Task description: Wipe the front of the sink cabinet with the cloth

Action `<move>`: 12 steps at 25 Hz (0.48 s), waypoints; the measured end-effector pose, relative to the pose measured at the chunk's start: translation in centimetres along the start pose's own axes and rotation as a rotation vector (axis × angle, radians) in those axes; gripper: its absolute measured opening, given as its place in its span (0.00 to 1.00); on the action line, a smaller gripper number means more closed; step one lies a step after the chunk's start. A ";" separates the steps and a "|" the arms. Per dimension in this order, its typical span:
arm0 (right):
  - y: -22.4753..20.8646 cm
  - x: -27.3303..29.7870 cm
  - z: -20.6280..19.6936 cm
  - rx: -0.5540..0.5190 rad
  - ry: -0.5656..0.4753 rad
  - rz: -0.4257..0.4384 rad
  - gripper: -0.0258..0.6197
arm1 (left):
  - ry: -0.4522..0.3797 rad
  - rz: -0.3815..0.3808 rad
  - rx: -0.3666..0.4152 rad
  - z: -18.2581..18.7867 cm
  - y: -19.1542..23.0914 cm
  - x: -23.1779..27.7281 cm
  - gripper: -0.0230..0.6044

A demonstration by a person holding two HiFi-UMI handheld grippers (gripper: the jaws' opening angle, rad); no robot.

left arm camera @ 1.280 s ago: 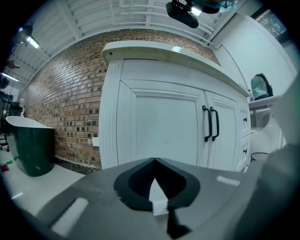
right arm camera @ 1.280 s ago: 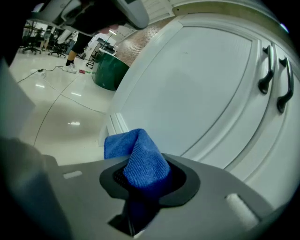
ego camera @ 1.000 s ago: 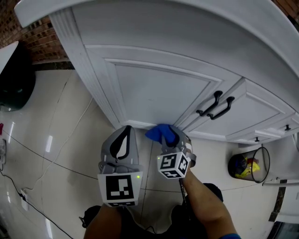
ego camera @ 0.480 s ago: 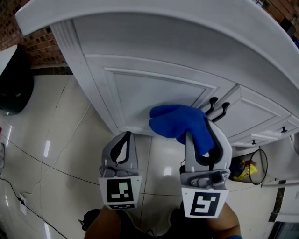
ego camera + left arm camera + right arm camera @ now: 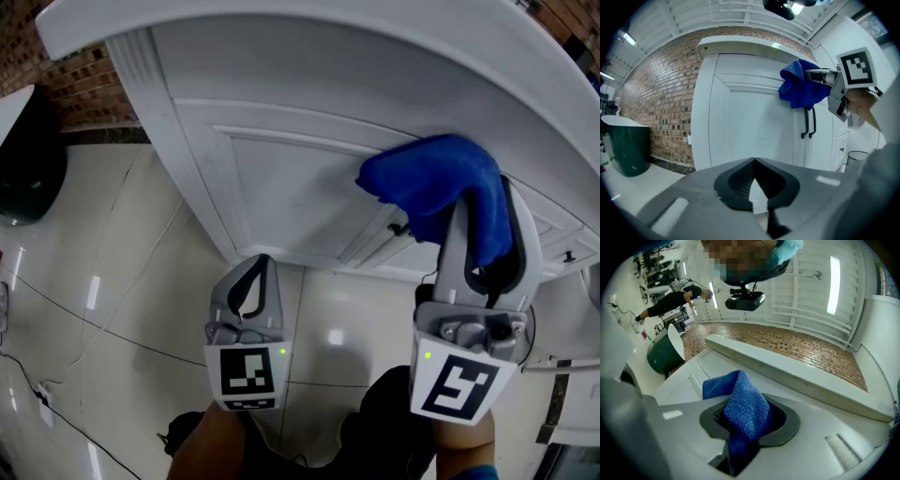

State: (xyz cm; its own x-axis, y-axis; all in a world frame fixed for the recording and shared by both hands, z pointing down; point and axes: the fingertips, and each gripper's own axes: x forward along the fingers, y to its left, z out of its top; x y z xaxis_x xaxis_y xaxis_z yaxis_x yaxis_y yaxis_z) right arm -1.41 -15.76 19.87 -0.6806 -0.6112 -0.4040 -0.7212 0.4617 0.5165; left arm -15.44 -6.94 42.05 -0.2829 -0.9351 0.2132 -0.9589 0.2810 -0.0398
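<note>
A blue cloth [image 5: 433, 184] is bunched against the upper part of the white sink cabinet front [image 5: 309, 187], near the top rail of the left door. My right gripper [image 5: 478, 239] is shut on the blue cloth [image 5: 740, 411], which drapes out over its jaws. In the left gripper view the blue cloth [image 5: 799, 89] hangs just above the black door handles [image 5: 808, 123]. My left gripper [image 5: 251, 292] is held low in front of the cabinet's base, shut, with nothing between its jaws.
A dark green bin [image 5: 28, 159] stands at the left beside a brick wall [image 5: 61, 70]. A wire waste basket [image 5: 855, 159] is at the right of the cabinet. Cables [image 5: 56, 375] lie across the glossy tiled floor.
My right gripper has carried the cloth from the cabinet's bottom edge up across the door to near its top. The left gripper has stayed almost still.
</note>
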 end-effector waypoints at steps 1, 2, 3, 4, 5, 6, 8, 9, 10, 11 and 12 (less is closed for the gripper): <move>0.5 -0.3 -0.5 0.002 0.012 0.009 0.21 | -0.004 0.002 -0.006 0.1 0.0 0.0 0.05; 1.1 -0.6 -0.9 0.005 0.024 0.022 0.21 | -0.006 0.002 -0.008 0.1 0.0 0.0 0.05; 1.8 -0.9 -1.4 0.008 0.036 0.037 0.21 | -0.010 0.005 -0.013 0.1 0.0 0.1 0.05; 2.6 -1.2 -2.0 0.009 0.049 0.053 0.21 | -0.018 0.008 -0.025 0.3 0.0 0.1 0.05; 3.3 -1.6 -2.7 0.007 0.063 0.069 0.21 | -0.022 0.011 -0.031 0.3 0.0 0.1 0.05; 4.0 -1.9 -3.3 0.004 0.077 0.084 0.21 | -0.020 0.009 -0.026 0.2 0.0 0.1 0.05; 5.4 -2.8 -4.6 -0.012 0.102 0.111 0.21 | -0.012 0.004 -0.014 0.1 -0.1 0.1 0.05; 6.1 -3.3 -5.2 -0.026 0.113 0.128 0.21 | -0.012 0.004 -0.014 0.1 -0.2 0.1 0.05; 6.9 -3.7 -5.8 -0.040 0.125 0.149 0.21 | -0.013 0.004 -0.016 0.1 -0.2 0.2 0.05; 7.8 -4.2 -6.5 -0.051 0.140 0.174 0.21 | -0.009 0.001 -0.011 0.0 -0.3 0.1 0.05; 8.7 -4.7 -7.2 -0.059 0.158 0.202 0.21 | 0.000 -0.004 0.002 -0.2 -0.3 0.1 0.05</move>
State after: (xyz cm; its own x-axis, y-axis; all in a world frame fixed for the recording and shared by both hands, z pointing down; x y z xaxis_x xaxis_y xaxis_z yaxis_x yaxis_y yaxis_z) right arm -3.54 -13.50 31.64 -0.7784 -0.6049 -0.1677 -0.5605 0.5495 0.6196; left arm -15.18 -7.12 42.27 -0.2793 -0.9362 0.2136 -0.9600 0.2770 -0.0413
